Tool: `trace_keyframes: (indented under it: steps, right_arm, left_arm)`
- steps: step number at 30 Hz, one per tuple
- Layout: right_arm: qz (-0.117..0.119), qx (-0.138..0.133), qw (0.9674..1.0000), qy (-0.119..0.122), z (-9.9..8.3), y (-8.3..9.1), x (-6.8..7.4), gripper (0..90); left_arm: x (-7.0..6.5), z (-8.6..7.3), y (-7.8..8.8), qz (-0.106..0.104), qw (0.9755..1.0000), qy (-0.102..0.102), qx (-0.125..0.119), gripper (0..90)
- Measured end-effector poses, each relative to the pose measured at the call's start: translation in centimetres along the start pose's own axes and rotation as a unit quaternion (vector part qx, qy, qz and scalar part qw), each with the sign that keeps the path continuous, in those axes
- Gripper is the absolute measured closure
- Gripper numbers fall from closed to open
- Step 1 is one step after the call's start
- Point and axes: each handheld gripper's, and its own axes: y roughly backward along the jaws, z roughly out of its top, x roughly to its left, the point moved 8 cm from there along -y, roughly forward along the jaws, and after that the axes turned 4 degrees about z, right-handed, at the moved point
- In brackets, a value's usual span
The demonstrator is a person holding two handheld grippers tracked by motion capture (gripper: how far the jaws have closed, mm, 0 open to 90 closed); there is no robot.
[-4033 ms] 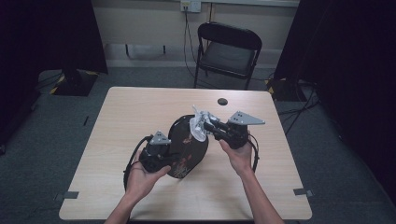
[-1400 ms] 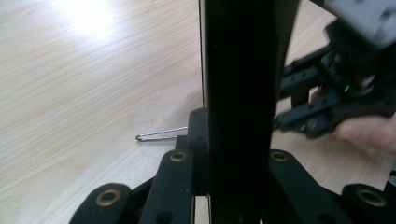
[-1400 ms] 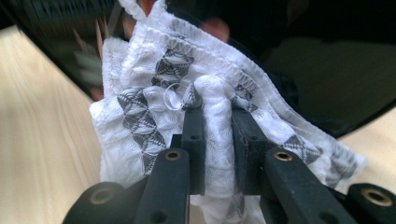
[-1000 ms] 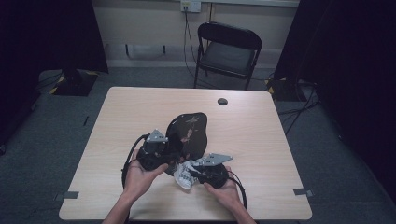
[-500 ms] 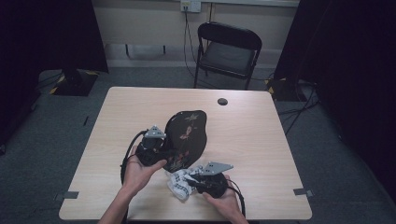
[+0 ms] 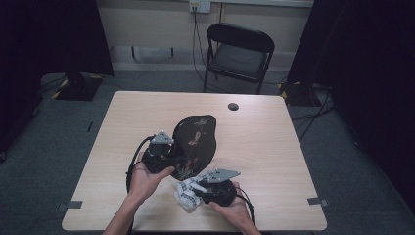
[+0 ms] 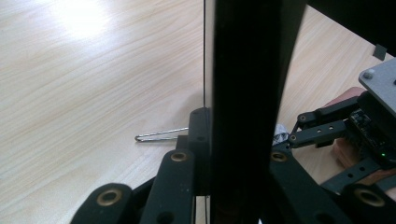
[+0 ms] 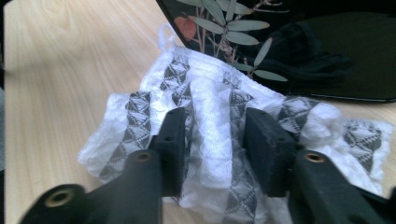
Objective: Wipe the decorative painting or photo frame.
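Wooden table [image 6: 274,147]: left claw [image 7: 233,154] clamps the black tray [image 6: 195,142]; right claw [image 8: 212,144], just opening, straddles the crumpled cloth [image 8: 210,98]

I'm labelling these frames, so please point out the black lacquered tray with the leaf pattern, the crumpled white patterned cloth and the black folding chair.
black lacquered tray with the leaf pattern [image 6: 195,142]: high view, middle of its painted face.
crumpled white patterned cloth [image 8: 210,93]: right gripper view, middle fold above the gripper.
black folding chair [image 6: 238,58]: high view, seat.
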Motion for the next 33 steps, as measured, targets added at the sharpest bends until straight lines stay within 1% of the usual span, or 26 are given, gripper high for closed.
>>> trace_keyframes:
  steps: [2, 8, 10, 13, 14, 16, 19, 20, 23, 27, 30, 32, 33]
  right_arm:
    - [-0.005, -0.003, 1.0000, -0.003, 0.1, 0.1, -0.1, 55.6]
    - [-0.001, -0.014, 0.9999, -0.009, 0.7, 0.4, -0.2, 46.5]
    - [0.001, -0.016, 0.9998, -0.008, 0.9, 0.5, -0.3, 42.7]
    - [-0.002, -0.016, 0.9998, -0.005, 1.2, 0.6, -0.4, 40.4]
    - [-0.002, -0.014, 0.9999, -0.003, 1.5, 0.7, -0.5, 35.9]
    - [0.002, -0.022, 0.9997, -0.007, 1.9, 0.8, -0.7, 35.6]
    - [-0.002, -0.028, 0.9996, -0.006, 2.4, 1.2, -1.0, 34.5]
    - [-0.010, -0.034, 0.9994, -0.005, 2.9, 1.6, -1.5, 33.6]
    - [-0.016, -0.039, 0.9991, -0.001, 3.6, 2.3, -2.2, 33.5]
    - [-0.042, -0.057, 0.9975, -0.002, 5.3, 4.4, -4.3, 33.4]
    - [-0.053, -0.069, 0.9962, -0.004, 6.3, 5.5, -5.6, 33.4]
    - [-0.059, -0.074, 0.9955, -0.004, 7.0, 6.0, -6.4, 33.3]
    - [-0.063, -0.077, 0.9950, -0.005, 7.4, 6.3, -6.8, 33.0]
  left_arm:
    - [0.0, 0.0, 0.0, 0.001, 1.0000, 0.001, 0.000, 80.6]
    - [0.1, 0.0, 0.0, -0.001, 1.0000, 0.002, -0.002, 80.6]
    - [0.0, 0.0, 0.0, 0.000, 1.0000, 0.001, -0.001, 80.6]
    - [0.0, 0.0, 0.0, 0.000, 1.0000, 0.002, -0.002, 80.6]
    - [0.0, 0.0, 0.0, 0.000, 1.0000, 0.003, -0.003, 80.6]
    - [0.0, 0.0, 0.0, 0.000, 1.0000, 0.003, -0.004, 80.6]
    - [0.0, 0.0, 0.0, 0.000, 1.0000, 0.004, -0.005, 80.6]
    - [0.0, 0.0, 0.0, 0.000, 1.0000, 0.003, -0.005, 80.6]
    - [0.0, 0.0, 0.0, -0.001, 1.0000, 0.004, -0.006, 80.6]
    - [0.0, -0.1, 0.0, -0.001, 1.0000, 0.005, -0.006, 80.6]
    - [-0.1, -0.1, 0.0, -0.001, 0.9999, 0.007, -0.008, 80.6]
    - [0.0, -0.1, 0.0, 0.000, 1.0000, 0.004, -0.007, 80.6]
    - [-0.1, -0.1, 0.0, -0.001, 1.0000, 0.005, -0.008, 80.6]
